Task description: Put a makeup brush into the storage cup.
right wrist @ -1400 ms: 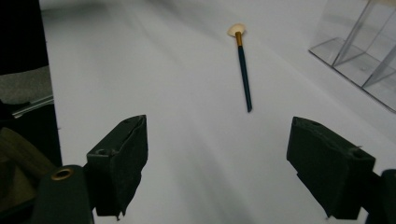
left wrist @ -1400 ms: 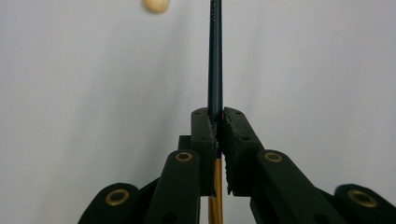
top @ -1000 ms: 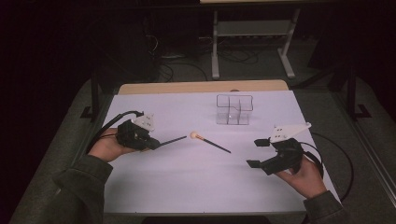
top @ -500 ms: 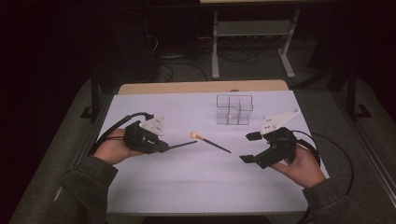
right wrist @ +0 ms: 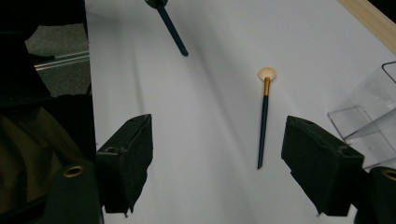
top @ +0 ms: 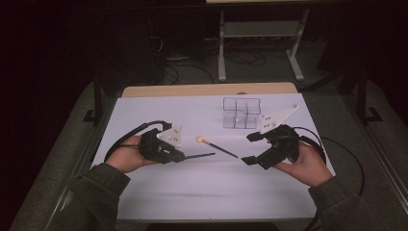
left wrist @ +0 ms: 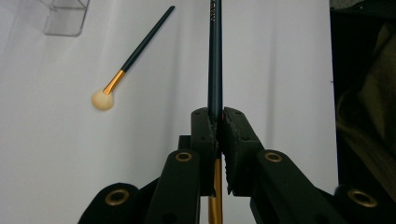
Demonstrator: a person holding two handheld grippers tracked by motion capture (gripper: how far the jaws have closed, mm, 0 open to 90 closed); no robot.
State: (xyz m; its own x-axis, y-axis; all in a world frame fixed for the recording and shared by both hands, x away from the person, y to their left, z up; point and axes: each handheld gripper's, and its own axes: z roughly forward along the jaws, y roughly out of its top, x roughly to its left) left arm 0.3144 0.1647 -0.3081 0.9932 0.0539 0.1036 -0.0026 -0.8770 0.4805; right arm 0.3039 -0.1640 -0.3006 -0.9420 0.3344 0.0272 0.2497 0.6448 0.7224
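The left gripper (top: 180, 155) sits at the left of the white table (top: 202, 192), gripped by the person's left hand (top: 126, 156); its jaws are pressed together on a dark-handled brush (left wrist: 215, 56); the handle runs straight out from between the jaws, and a gold ferrule shows below the pinch point in the left gripper view. In the high view the held brush's handle (top: 199, 155) points toward the centre of the table, its free tip clear of the second brush.

The second brush (top: 216, 146) lies flat on the table between the two grippers, untouched; its pale round head is toward the left gripper, then a gold ferrule, then the dark handle slanting toward the right gripper. In the right gripper view this loose brush (right wrist: 264, 116) lies ahead, between the two jaws but beyond them.

The right gripper (top: 251, 148) is held in the person's right hand (top: 308, 163) at the right of the table; its jaws stand spread wide with nothing between them.

A clear compartmented organiser (top: 240, 113) stands on the table toward the far edge, just beyond the right gripper; its compartments look empty.
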